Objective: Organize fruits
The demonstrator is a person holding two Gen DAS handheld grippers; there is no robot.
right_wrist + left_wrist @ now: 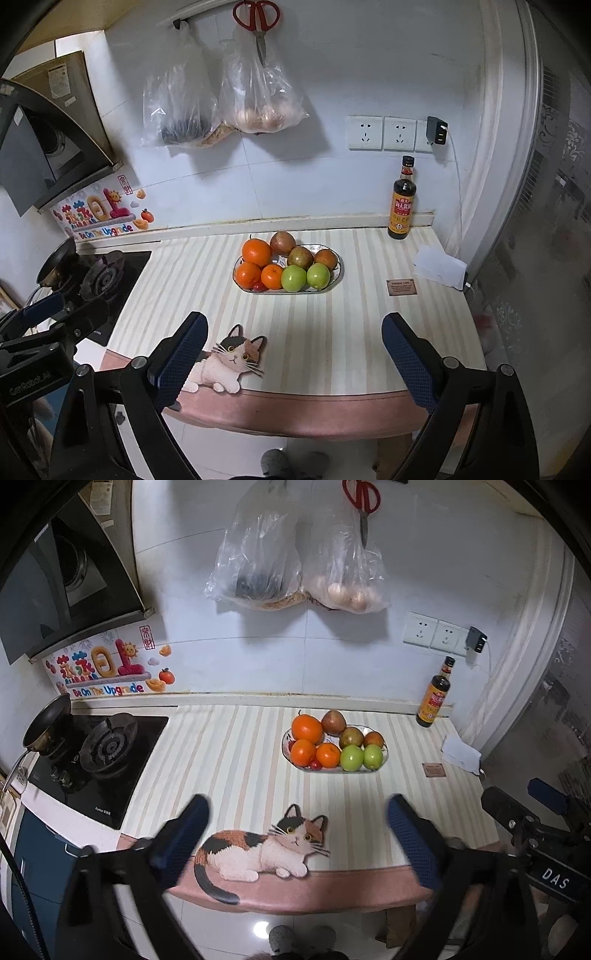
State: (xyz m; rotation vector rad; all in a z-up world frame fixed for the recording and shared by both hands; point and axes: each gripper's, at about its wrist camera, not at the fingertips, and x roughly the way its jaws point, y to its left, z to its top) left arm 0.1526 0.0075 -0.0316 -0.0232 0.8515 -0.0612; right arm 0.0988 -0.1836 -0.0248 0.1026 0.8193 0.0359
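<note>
An oval plate (pixel 384 761) (pixel 338 275) sits on the striped mat toward the back of the counter, piled with fruit. Three oranges (pixel 307 729) (pixel 256 253) lie on its left side, two green apples (pixel 352 758) (pixel 294 278) at the front right, brownish fruits (pixel 333 722) (pixel 282 242) behind, and a small red fruit (pixel 316 764) (pixel 258 285) at the front. My left gripper (pixel 297 805) hangs open over the mat's near edge, well short of the plate, nothing between its fingers. My right gripper (pixel 293 323) is likewise open and empty, in front of the plate.
A gas stove (pixel 107 746) (pixel 99 277) with a small pan (pixel 46 720) stands at the left. A dark sauce bottle (pixel 433 698) (pixel 402 201) stands at the back right by the wall sockets. Plastic bags (pixel 295 561) and red scissors (pixel 256 22) hang on the wall. White paper (pixel 439 267) lies at the right edge.
</note>
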